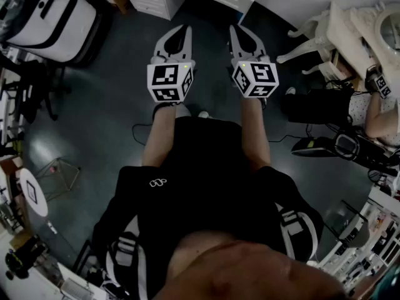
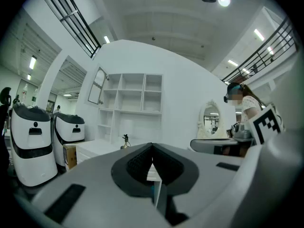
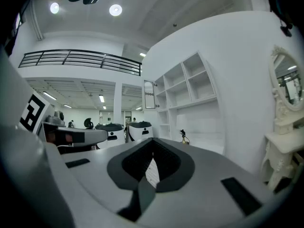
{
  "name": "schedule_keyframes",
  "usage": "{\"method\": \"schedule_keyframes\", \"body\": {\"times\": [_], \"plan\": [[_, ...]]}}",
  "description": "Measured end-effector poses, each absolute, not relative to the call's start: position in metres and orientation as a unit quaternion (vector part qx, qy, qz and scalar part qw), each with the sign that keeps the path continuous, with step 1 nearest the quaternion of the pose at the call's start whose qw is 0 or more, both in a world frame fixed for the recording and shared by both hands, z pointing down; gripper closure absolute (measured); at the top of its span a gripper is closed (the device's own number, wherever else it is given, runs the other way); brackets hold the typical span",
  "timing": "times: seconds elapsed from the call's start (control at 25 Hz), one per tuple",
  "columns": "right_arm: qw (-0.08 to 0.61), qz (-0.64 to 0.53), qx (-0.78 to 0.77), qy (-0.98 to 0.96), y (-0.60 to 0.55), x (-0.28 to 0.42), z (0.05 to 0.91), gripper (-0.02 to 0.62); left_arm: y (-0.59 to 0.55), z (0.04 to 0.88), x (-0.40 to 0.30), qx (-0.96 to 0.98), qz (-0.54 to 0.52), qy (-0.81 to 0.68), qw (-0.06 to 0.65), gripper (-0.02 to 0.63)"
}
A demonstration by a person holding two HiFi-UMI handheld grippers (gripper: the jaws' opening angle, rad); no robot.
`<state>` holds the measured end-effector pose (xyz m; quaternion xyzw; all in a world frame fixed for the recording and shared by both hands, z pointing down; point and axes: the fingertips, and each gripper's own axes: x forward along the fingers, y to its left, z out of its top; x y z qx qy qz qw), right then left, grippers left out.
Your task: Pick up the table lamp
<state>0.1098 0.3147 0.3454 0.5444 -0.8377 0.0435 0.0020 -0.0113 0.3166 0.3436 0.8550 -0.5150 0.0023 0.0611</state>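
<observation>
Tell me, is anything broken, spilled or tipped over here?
Nothing stands out. The small table lamp stands upright on the white desk below the white shelves. The left gripper and right gripper are both shut and empty, side by side above the dark floor.

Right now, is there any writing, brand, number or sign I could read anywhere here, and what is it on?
No readable words or numbers anywhere in these views.
Left marker cube and right marker cube: black-and-white square patterns, no letters.
Black shirt: a small white loop emblem, no lettering.
White machines: a dark symbol on the front, too small to read.
</observation>
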Motion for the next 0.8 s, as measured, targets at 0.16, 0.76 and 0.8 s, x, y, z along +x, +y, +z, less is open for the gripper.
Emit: {"method": "schedule_keyframes", "body": {"times": [0.16, 0.76, 0.8], "plan": [[-0.001, 0.045, 0.536, -0.843, 0.305, 0.106, 0.348, 0.575, 0.308, 0.346, -0.018, 0.848, 0.002, -0.526, 0.064, 0.595], [0.018, 0.049, 0.52, -0.853, 0.265, 0.055, 0.36, 0.575, 0.273, 0.361, -0.084, 0.825, -0.006, -0.558, 0.089, 0.595], [0.019, 0.05, 0.522, -0.851, 0.26, 0.052, 0.361, 0.575, 0.267, 0.362, -0.09, 0.824, -0.005, -0.559, 0.092, 0.595]]}}
